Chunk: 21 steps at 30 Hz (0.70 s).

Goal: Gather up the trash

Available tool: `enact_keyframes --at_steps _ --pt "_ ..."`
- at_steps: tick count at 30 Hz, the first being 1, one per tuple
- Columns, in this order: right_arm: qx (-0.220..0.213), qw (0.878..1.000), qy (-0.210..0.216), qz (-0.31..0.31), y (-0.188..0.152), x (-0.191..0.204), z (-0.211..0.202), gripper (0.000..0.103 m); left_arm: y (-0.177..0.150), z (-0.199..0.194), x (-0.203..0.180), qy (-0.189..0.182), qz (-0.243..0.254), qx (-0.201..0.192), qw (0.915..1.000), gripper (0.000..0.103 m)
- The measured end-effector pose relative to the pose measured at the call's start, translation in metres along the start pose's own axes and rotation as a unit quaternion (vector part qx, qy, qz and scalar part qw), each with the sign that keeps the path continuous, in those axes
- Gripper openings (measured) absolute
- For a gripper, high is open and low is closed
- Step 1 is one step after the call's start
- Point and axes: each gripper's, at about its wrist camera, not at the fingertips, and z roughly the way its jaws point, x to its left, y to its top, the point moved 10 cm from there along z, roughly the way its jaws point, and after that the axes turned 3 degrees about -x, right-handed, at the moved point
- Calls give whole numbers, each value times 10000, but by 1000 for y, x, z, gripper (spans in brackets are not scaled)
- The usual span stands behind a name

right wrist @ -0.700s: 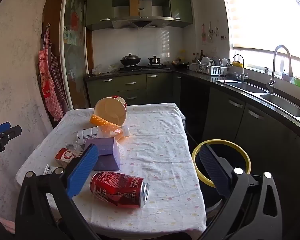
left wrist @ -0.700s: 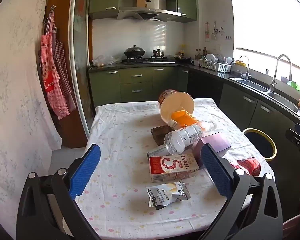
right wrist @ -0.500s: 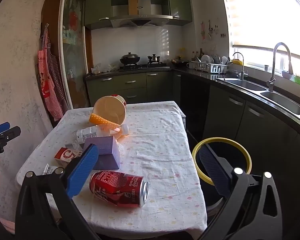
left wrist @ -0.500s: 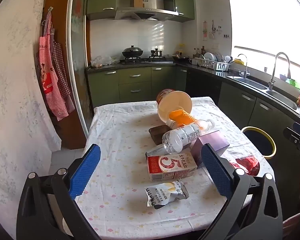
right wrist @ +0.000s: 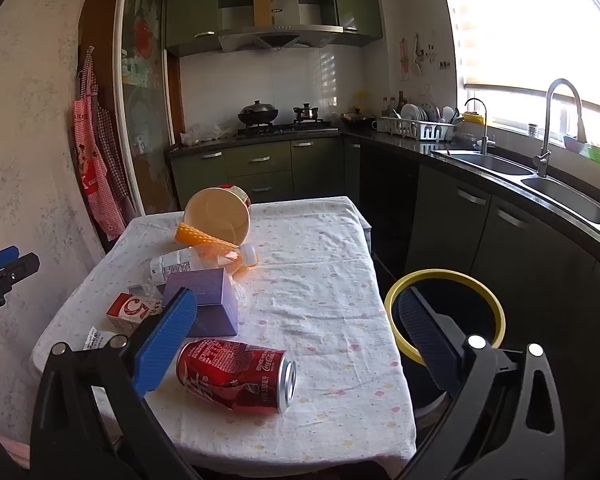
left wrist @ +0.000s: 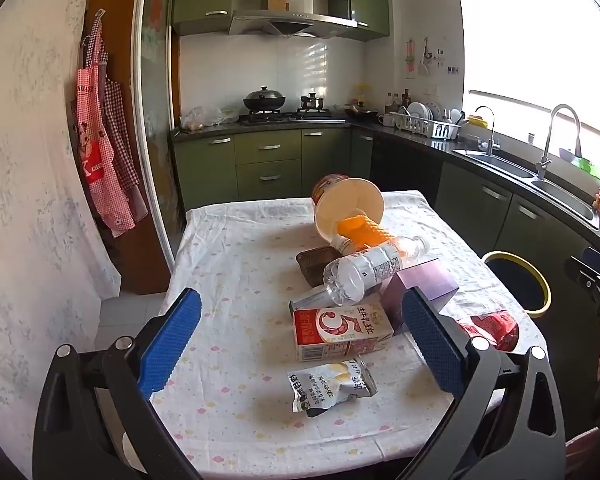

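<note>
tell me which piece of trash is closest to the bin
The red can, lying dented on its side at the table edge beside the bin; the rest sits farther left.

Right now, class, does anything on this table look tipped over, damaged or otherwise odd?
Yes. The red cola can lies dented on its side near the table's front edge, and the paper tub is tipped over, its mouth facing us.

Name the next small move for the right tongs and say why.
Probably lower the right tongs around the crushed red can. They are open and empty, the can lies on its side just ahead between them, and the yellow-rimmed bin stands beside the table, so it looks like a short carry.
</note>
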Motion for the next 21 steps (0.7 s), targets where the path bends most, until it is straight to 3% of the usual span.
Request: enact_keyframes --at_steps 21 --pt "39 10000 -20 62 -8 1 3 97 -7 5 -6 -75 47 113 9999 99"
